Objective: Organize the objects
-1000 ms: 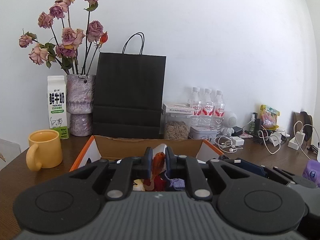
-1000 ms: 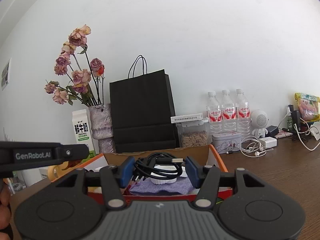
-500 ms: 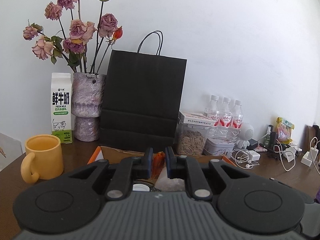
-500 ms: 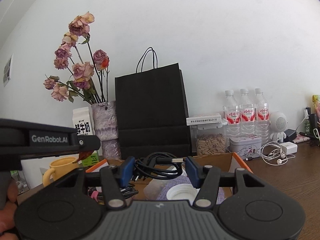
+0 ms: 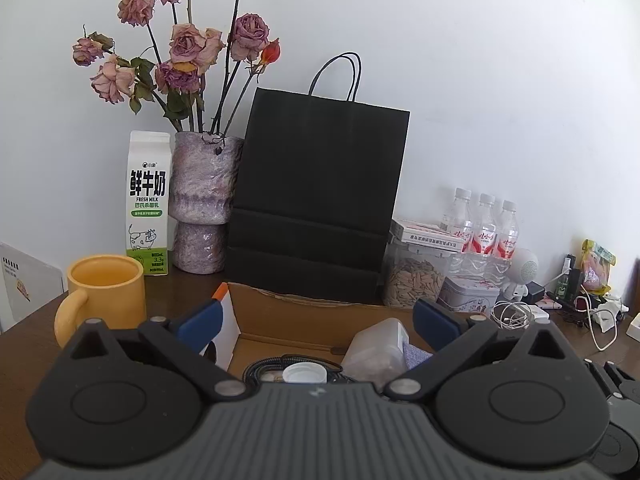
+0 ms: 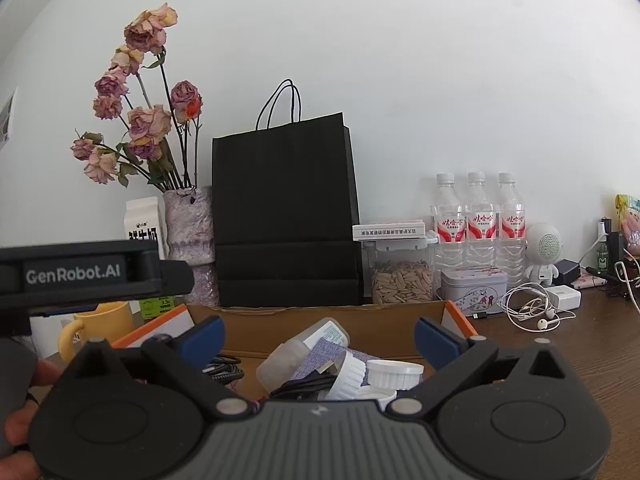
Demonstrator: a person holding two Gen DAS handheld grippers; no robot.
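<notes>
From the left wrist, our left gripper [image 5: 316,322] gapes wide and empty over the cardboard box [image 5: 304,316]; a white cap [image 5: 303,373] lies straight below.

From the right wrist, our right gripper [image 6: 318,334] is wide too, closer to the clear bottle [image 6: 304,350], lying aslant toward the box's far wall.

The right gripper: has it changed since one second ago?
Yes. The right gripper has opened and released the black cable, which now lies in the cardboard box.

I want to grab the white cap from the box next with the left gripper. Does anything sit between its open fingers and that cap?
Nothing visible does: the left gripper hangs open above the cardboard box, with the white cap exposed beside the black cable.
</notes>
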